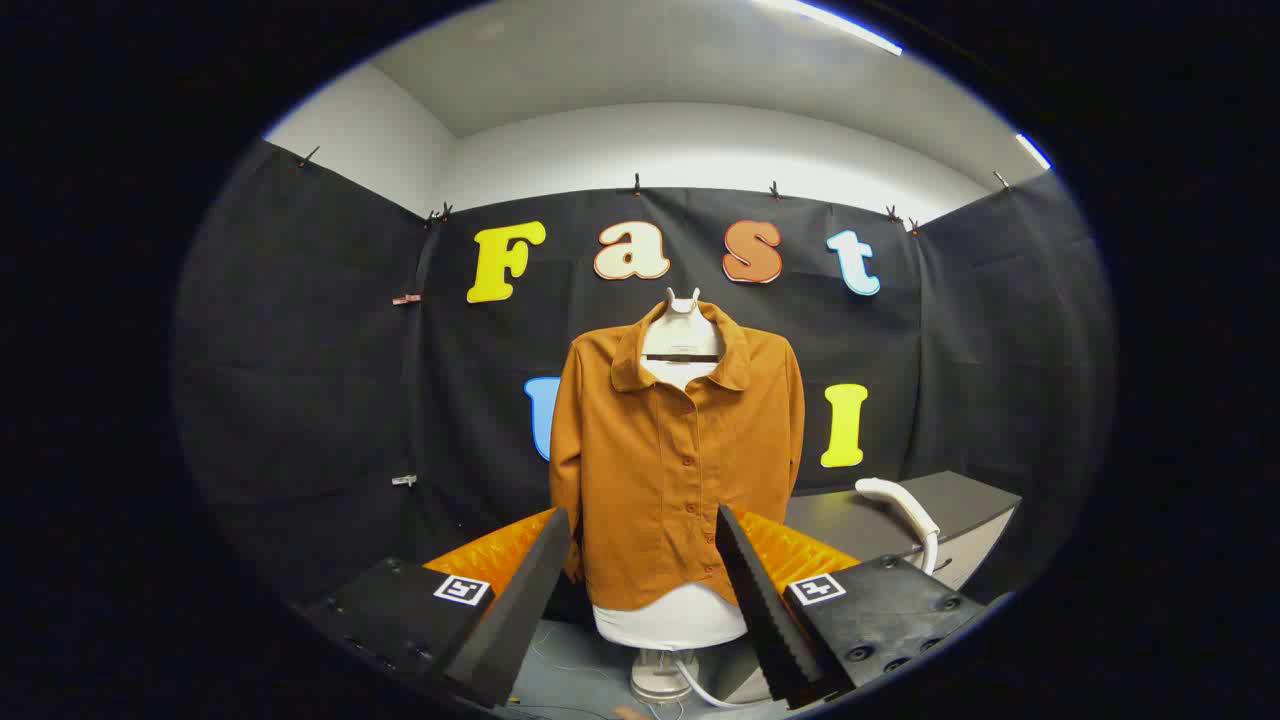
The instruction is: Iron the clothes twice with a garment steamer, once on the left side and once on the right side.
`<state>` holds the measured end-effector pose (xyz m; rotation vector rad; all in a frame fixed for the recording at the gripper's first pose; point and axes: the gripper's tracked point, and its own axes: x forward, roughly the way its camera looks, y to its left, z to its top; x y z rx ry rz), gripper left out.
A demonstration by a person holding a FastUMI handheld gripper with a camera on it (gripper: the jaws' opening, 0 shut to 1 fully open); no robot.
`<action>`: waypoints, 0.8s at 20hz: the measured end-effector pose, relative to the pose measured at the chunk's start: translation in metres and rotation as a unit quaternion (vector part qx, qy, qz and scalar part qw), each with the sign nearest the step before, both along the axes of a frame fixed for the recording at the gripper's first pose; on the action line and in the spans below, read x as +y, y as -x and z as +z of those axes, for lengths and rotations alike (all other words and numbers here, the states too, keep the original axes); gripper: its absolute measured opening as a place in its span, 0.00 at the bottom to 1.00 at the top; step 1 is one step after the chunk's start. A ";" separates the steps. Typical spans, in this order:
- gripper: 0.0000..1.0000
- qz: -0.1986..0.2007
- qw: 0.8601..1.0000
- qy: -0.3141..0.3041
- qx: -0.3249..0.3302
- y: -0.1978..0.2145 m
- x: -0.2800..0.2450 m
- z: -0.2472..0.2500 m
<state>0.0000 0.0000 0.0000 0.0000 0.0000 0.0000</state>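
A: Rust-brown cloth straight ahead: the shirt [680, 470] hangs buttoned on a white mannequin torso [668, 618], dead centre beyond the gripper [640, 590].

B: And the jaws?

A: Spread wide, nothing between them. The hem of the shirt shows through the gap, but well beyond the fingertips [548, 560], no contact.

B: So where's the steamer?

A: Off to the right. See that white curved handle [905, 505]? It rises over the grey table [960, 500], beyond the right-hand finger and beside the shirt's sleeve. My guess is that's the garment steamer, though its head is hidden behind the gripper body.

B: Which way does it run?

A: It arches from the upper left down to the right, so its long axis is closer to upright than flat. A white hose [700, 685] trails near the mannequin's base; I can't tell where it ends.

B: The call, then?

A: The gripper points at the shirt, not the tool. It looks like it has to swing right and line the open jaws across that handle first. Neither ironing pass looks started.
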 end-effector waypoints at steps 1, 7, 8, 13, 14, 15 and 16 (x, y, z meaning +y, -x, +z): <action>0.92 0.000 1.000 0.000 0.000 0.000 0.000 0.000; 0.92 -0.007 1.000 -0.002 0.001 -0.001 0.001 -0.001; 0.92 -0.006 1.000 -0.002 -0.001 -0.001 0.001 0.000; 0.92 -0.008 1.000 -0.008 -0.008 0.002 0.002 0.004; 0.92 -0.009 1.000 -0.007 -0.009 0.002 0.002 0.004; 0.92 -0.010 1.000 -0.006 -0.009 0.002 0.002 0.003; 0.92 -0.011 1.000 -0.005 -0.007 0.001 0.002 0.002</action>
